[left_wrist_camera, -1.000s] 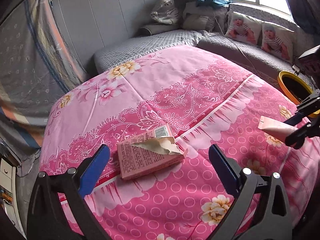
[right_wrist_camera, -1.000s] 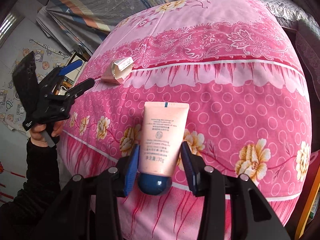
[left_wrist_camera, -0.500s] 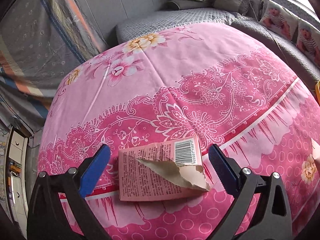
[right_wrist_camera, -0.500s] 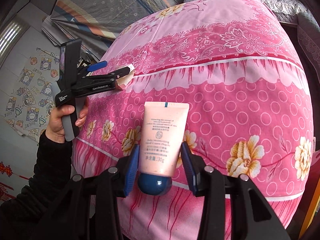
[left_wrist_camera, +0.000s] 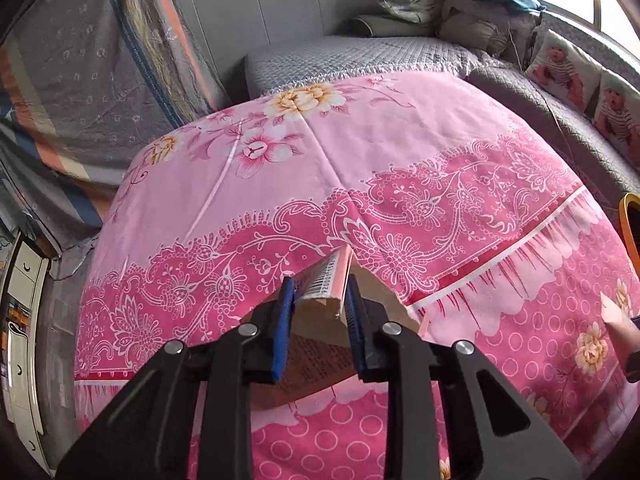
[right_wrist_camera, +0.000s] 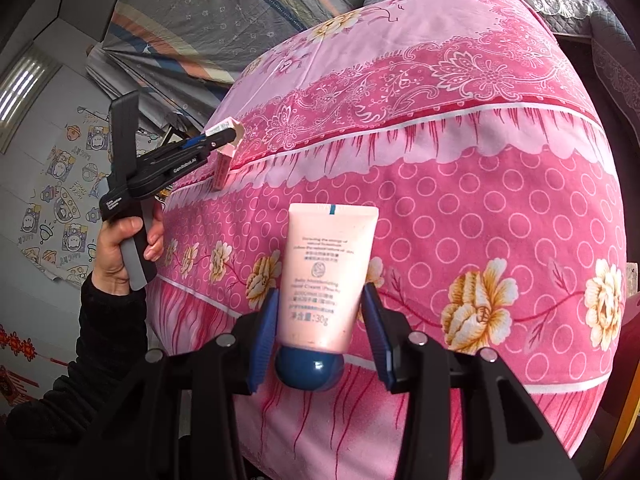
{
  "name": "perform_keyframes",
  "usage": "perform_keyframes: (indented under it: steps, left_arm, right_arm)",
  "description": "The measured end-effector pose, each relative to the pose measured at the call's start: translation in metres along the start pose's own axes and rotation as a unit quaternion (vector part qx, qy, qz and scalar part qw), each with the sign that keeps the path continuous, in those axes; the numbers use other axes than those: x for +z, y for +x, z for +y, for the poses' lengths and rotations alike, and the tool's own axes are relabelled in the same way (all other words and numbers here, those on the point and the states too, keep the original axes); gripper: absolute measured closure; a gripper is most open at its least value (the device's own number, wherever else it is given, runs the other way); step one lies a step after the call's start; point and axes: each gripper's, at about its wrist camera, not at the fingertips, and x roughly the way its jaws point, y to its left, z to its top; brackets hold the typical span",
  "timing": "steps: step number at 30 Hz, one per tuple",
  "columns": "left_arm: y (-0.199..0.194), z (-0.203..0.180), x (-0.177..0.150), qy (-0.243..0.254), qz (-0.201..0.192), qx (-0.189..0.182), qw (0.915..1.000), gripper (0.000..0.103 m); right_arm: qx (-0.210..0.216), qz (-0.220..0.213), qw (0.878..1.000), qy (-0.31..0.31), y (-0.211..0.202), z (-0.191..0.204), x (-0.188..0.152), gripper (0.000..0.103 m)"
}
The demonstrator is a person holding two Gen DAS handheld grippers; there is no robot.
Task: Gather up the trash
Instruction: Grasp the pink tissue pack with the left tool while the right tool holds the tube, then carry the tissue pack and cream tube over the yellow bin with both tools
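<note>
My left gripper (left_wrist_camera: 320, 300) is shut on a torn pink cardboard box (left_wrist_camera: 326, 284) with a barcode, holding it tilted just above the pink floral bedspread (left_wrist_camera: 360, 152). In the right wrist view the left gripper (right_wrist_camera: 224, 136) holds that box (right_wrist_camera: 226, 152) at the bed's left edge. My right gripper (right_wrist_camera: 322, 316) is shut on a pink cream tube (right_wrist_camera: 326, 276) with a dark blue cap, held over the bed's near side. The tube's tip (left_wrist_camera: 618, 316) shows at the right edge of the left wrist view.
A grey quilted sofa (left_wrist_camera: 360, 56) with baby-print cushions (left_wrist_camera: 560, 68) stands behind the bed. An orange-rimmed bin (left_wrist_camera: 630, 220) is at the bed's right side. Striped fabric (left_wrist_camera: 80, 80) hangs on the left. A wall with cartoon stickers (right_wrist_camera: 52, 184) is behind the left hand.
My left gripper closed on the torn box and lifted it off the bedspread, tilting it on edge. My right gripper kept holding the tube almost still.
</note>
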Motion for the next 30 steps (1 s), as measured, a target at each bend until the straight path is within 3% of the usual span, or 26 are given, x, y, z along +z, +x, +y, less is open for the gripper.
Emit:
perform_keyframes:
  steps: [13,22,30]
  left_arm:
    - [-0.107,-0.024,-0.025,-0.082,-0.13,-0.011,0.9881,0.09]
    - [-0.138,-0.08,-0.018,-0.08,-0.169,-0.046,0.9813,0.09]
    - [-0.146,-0.133,-0.008,-0.081,-0.177,-0.104,0.9754,0.09]
  right_arm:
    - [0.015,-0.01,1.0,-0.022,-0.003,0.02,0.003,0.063]
    - [0.007,-0.055,0.998,-0.024,-0.039,0.01,0.005,0.063]
    - [-0.021,-0.097,0.995,-0.007,-0.074,-0.024,0.004,0.063]
